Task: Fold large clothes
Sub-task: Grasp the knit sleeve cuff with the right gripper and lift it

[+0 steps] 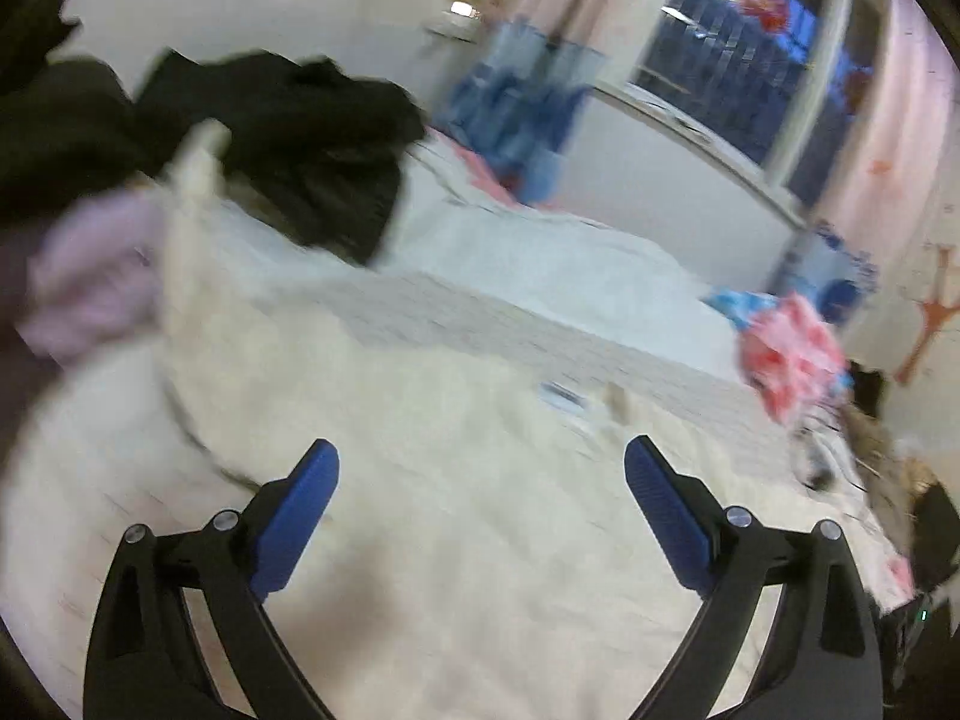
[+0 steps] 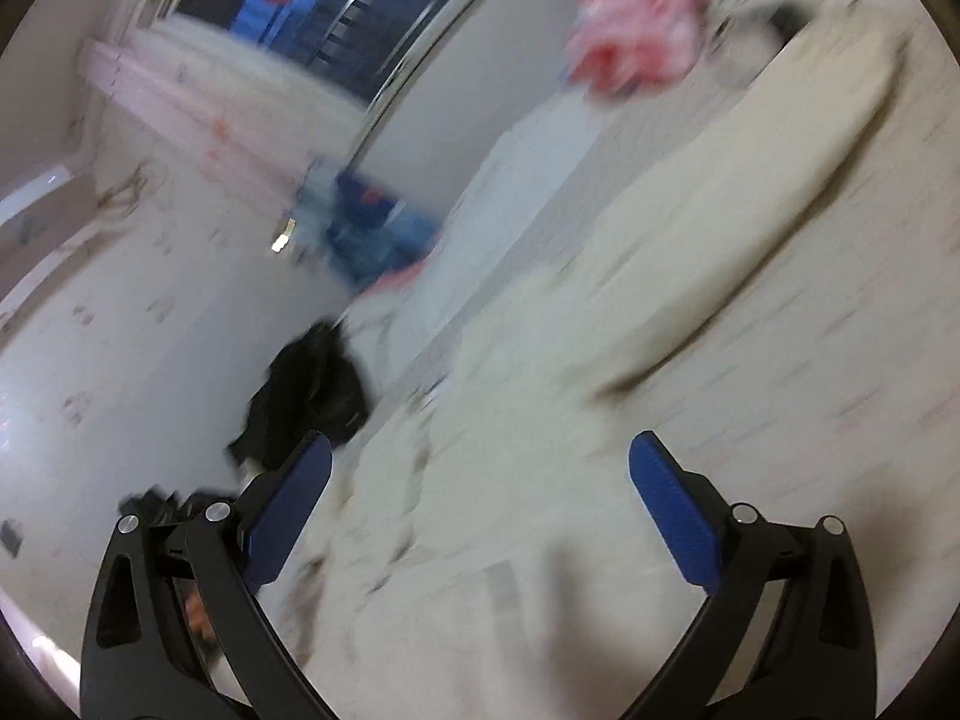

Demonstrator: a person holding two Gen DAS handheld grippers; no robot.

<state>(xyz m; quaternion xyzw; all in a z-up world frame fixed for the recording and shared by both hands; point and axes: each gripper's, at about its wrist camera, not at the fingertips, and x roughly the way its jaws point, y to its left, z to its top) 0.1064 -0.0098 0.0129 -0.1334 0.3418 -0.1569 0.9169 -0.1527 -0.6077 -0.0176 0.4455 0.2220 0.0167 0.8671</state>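
Observation:
A large cream-white garment (image 1: 420, 450) lies spread on the bed, right under my left gripper (image 1: 480, 462), which is open and empty just above it. In the right wrist view the same cream garment (image 2: 690, 228) runs as a long folded band up to the right. My right gripper (image 2: 480, 456) is open and empty above the bedding. Both views are blurred by motion.
A black garment (image 1: 312, 138) is heaped at the back left of the bed; it also shows in the right wrist view (image 2: 306, 390). A pink-red cloth (image 1: 786, 354) lies at the right edge. A lilac cloth (image 1: 90, 276) sits at the left. Blue items (image 1: 522, 102) stand by the window wall.

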